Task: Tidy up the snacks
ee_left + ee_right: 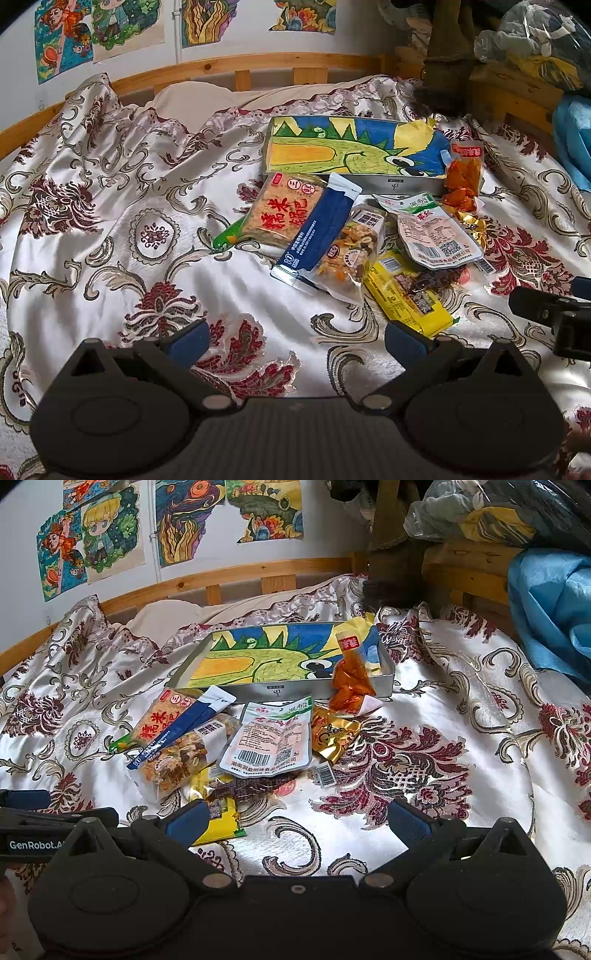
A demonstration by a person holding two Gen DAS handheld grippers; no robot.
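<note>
A pile of snack packets lies on the patterned bedspread in front of a shallow metal tray (399, 181) (317, 689) lined with a dinosaur drawing. In the pile are a rice-cracker pack (282, 210) (162, 720), a navy stick sachet (317, 229) (184, 727), a clear nut-mix bag (351, 254) (177, 764), a white pouch (432, 232) (269, 742), a yellow pack (410, 299) (219, 821), a gold wrapper (332, 734), and an orange snack bag (463, 173) (351, 679) leaning on the tray's edge. My left gripper (297, 343) is open and empty, short of the pile. My right gripper (297, 823) is open and empty, its left finger over the yellow pack.
A wooden bed rail (236, 64) (236, 574) runs behind the bedspread, with drawings on the wall above. Blue fabric (546, 605) and bagged items sit at the right. The other gripper shows at the frame edge in the left wrist view (554, 314) and in the right wrist view (37, 827).
</note>
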